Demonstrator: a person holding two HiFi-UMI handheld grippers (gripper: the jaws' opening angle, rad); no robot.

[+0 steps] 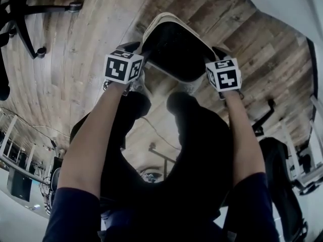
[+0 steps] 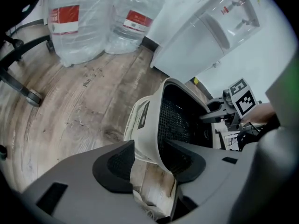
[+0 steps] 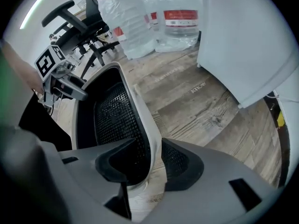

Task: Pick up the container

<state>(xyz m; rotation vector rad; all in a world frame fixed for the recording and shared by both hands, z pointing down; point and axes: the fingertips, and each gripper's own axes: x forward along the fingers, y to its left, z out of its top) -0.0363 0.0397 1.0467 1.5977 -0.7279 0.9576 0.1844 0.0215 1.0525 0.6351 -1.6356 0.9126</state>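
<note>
The container (image 1: 176, 49) is a pale bin with a black mesh inside, standing on the wood floor between my two grippers. My left gripper (image 1: 141, 52) straddles its left rim. In the left gripper view the wall of the container (image 2: 149, 120) runs between the pads of the left gripper (image 2: 149, 164), with floor showing beside it. My right gripper (image 1: 214, 54) straddles the right rim. In the right gripper view the rim of the container (image 3: 140, 111) passes between the spread pads of the right gripper (image 3: 156, 164). Neither pair of pads presses on the wall.
Large water bottles (image 2: 77, 22) stand on the floor beyond the container, beside a white water dispenser (image 2: 205, 31). An office chair base (image 1: 30, 14) is at the far left. The person's legs and shoes (image 1: 136, 102) are just behind the container.
</note>
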